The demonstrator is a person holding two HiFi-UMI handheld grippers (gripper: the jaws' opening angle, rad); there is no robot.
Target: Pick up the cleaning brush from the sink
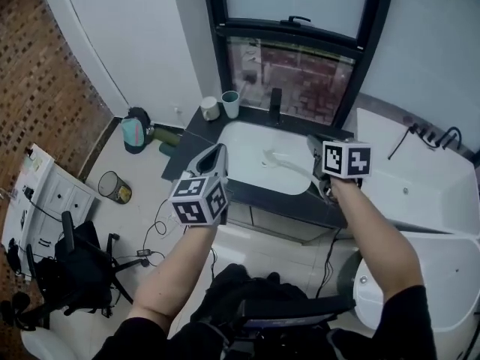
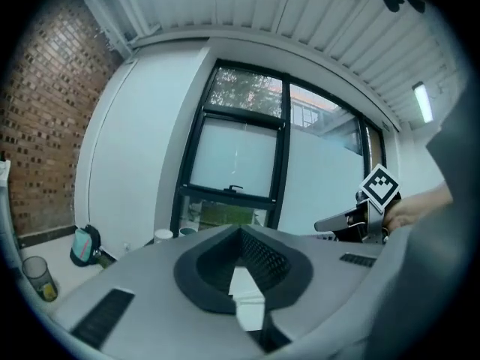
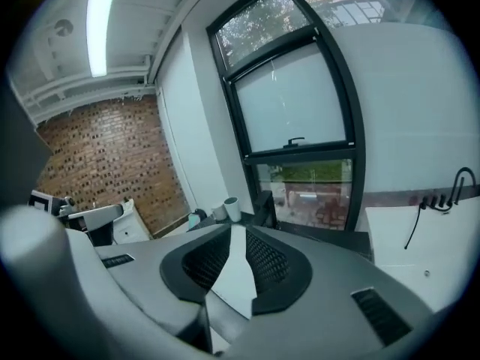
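Observation:
The cleaning brush (image 1: 280, 160), pale with a long handle, lies in the white sink (image 1: 241, 142) set in a dark counter under the window. My left gripper (image 1: 219, 149) hovers over the sink's left front edge, its jaws meeting at the tips (image 2: 240, 231) with nothing in them. To the right of the brush, above the basin's right rim, my right gripper (image 1: 313, 141) has its jaws a little apart (image 3: 232, 229), and only the white basin shows through the gap. Neither gripper touches the brush.
Two cups (image 1: 211, 108) (image 1: 230, 103) and a dark faucet (image 1: 275, 103) stand on the counter's back edge. A white bathtub (image 1: 424, 182) adjoins on the right, a toilet (image 1: 446, 280) below it. On the floor left are a bin (image 1: 115, 187), a teal kettle (image 1: 135, 132) and a black chair (image 1: 75, 272).

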